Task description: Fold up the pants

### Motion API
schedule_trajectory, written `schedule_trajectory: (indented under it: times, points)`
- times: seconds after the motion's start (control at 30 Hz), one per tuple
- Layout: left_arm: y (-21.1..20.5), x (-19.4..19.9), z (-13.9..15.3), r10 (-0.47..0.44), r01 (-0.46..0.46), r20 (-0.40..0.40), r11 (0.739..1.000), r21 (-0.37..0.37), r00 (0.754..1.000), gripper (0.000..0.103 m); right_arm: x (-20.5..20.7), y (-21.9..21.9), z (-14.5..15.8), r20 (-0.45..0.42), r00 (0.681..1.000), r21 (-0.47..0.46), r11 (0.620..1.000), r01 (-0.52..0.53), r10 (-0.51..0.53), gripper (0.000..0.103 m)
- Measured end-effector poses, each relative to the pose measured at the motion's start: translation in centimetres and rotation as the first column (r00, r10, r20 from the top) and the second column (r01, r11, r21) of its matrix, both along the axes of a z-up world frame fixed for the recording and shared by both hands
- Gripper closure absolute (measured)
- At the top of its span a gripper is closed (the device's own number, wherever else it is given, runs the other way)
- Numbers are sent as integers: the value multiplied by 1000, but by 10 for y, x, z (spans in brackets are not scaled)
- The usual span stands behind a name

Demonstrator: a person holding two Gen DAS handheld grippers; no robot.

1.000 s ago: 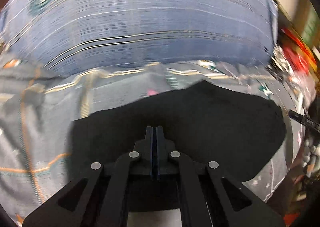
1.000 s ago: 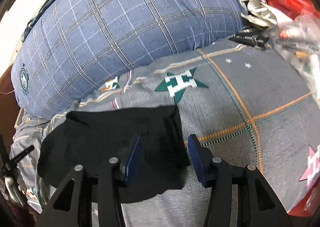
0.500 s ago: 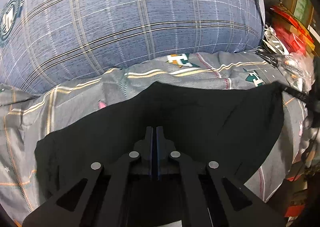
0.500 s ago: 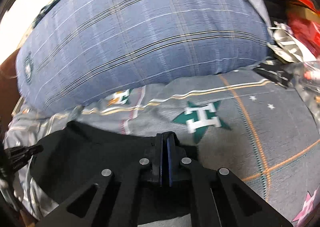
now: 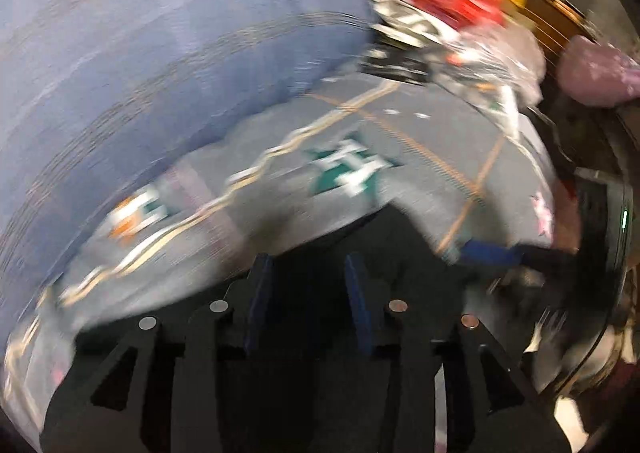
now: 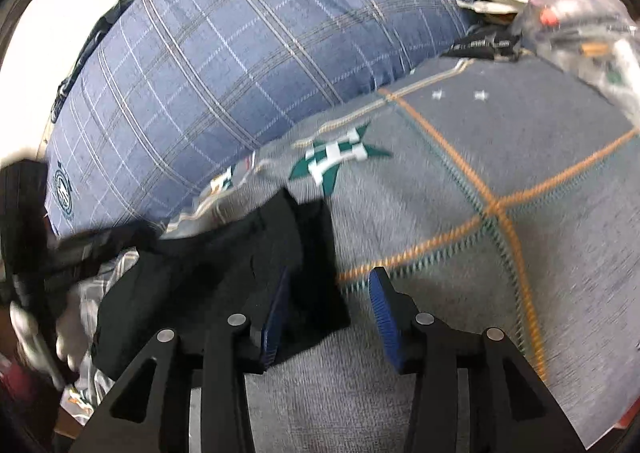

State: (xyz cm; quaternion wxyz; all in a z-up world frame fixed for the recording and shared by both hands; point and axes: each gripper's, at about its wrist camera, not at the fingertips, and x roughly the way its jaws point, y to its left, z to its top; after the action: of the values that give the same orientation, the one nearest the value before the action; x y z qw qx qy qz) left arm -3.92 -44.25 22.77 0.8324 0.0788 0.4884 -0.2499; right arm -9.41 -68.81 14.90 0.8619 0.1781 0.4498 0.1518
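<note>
Left wrist view: left gripper (image 5: 308, 273) parting, released; black pants (image 5: 384, 249) under and between the blue pads, low centre; picture blurred.
Only here: right gripper's blue pad (image 5: 486, 255) at right, beside the pants edge.
Right wrist view: right gripper (image 6: 328, 293) parting, released; pants (image 6: 248, 261) corner between the pads, lower left.
Only here: blue checked pillow (image 6: 240, 65) sharp, upper left; grey bedsheet (image 6: 520, 157) right.

A bedroom — patterned bedsheet (image 6: 520, 157), plaid pillow (image 6: 240, 65) (clutter (image 6: 568, 13) piled alongside).

Black pants (image 6: 224, 273) on a grey bedsheet (image 6: 520, 133) with orange grid lines and green-white stars; behind the sheet, a blue plaid pillow (image 6: 240, 65).
</note>
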Motion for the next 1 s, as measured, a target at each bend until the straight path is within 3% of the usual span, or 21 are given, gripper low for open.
schedule_trajectory:
  times: [0.07,0.17,0.47,0.57,0.63,0.67,0.7,0.73,0.77,0.83,1.0]
  points:
    - [-20,14,-7,-73,73,-36,997,-21,997,61,0,3,-6,-6,1000,14,1000,6,-6,59]
    - [-43,28,-23,-153,152,-71,988,-19,986,59,-1,3,-8,4,1000,44,999,20,-20,57]
    - [-62,43,-63,-217,222,-129,975,22,968,58,-10,14,-9,29,999,2,999,34,-34,48]
    - [-71,38,-71,-241,248,-133,968,34,961,41,-9,22,-10,36,999,-6,999,37,-36,45]
    - [-81,33,-74,-248,259,-114,962,91,962,40,-8,29,-10,47,998,-19,999,34,-33,45]
    - [-84,30,-73,-254,265,-99,957,119,962,57,-8,32,-10,48,998,-22,999,30,-28,47]
    - [-84,26,-68,-258,268,-90,955,123,962,83,-8,36,-10,46,999,-21,1000,20,-19,62]
    - [-83,24,-65,-260,271,-99,955,123,961,85,-7,39,-10,37,999,-7,1000,4,-4,81]
    - [-80,22,-60,-259,269,-99,956,112,961,95,-7,40,-9,35,999,10,1000,7,-7,81]
    - [-72,20,-50,-248,256,-88,963,89,965,96,-12,38,-1,49,999,40,999,18,-19,89]
    - [-25,5,-4,-185,184,-40,983,-13,982,96,-26,57,32,102,995,51,999,-12,7,89]
